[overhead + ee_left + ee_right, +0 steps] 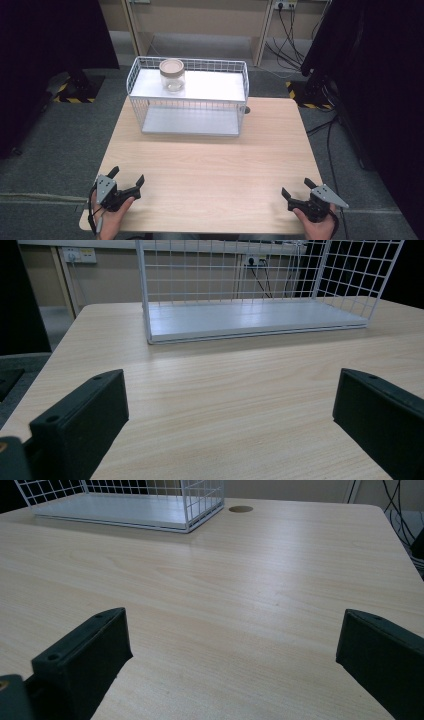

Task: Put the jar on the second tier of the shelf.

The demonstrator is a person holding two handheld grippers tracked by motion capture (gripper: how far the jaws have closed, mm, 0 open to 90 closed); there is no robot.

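Observation:
A clear glass jar [172, 75] with a tan lid stands upright on the top shelf of a white wire rack [188, 97] at the far middle of the wooden table [210, 160]. The rack's lower shelf [250, 320] is bare. My left gripper [126, 178] rests at the near left corner of the table, held in a hand, its jaws wide apart with nothing between them. At the near right corner my right gripper [296, 188] is open too and holds nothing. Both point toward the rack [130, 507].
A round cable hole [240, 509] lies in the table just right of the rack. Behind the table are a wooden desk frame, a wall socket with hanging cables [285, 25], and dark stands with yellow-black striped feet [75, 92] on both sides.

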